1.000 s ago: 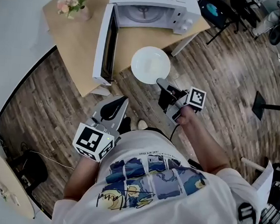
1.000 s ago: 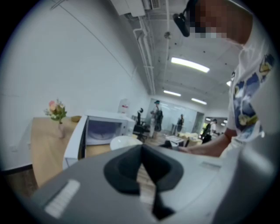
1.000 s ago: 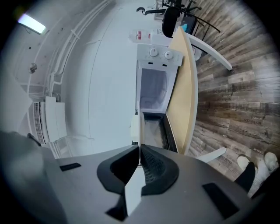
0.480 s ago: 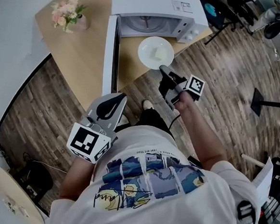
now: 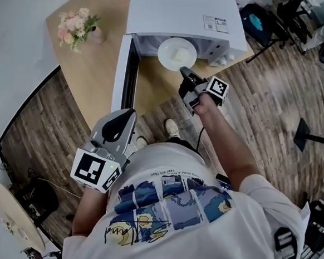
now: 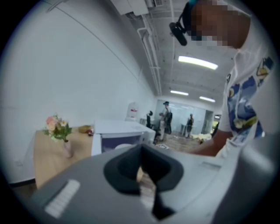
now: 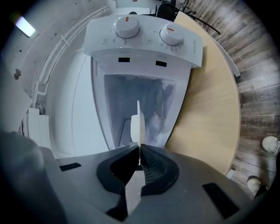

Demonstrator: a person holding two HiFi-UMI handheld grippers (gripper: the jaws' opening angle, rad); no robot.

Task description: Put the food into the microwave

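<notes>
Head view looks steeply down onto microwave [image 5: 182, 13]; right gripper view faces its open cavity close up; left gripper view sees it from farther back

White plate [image 5: 168, 49] (food [image 5: 182, 55] aboard) level at open microwave [image 5: 182, 13] mouth.

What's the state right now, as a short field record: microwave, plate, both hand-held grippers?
microwave: on wooden table, door swung open
plate: white, pale food on it, at the open cavity's mouth
right hand-held gripper: shut on the plate's rim
left hand-held gripper: shut, empty, low beside the person's torso
flowers: on the table, left of the door
</notes>
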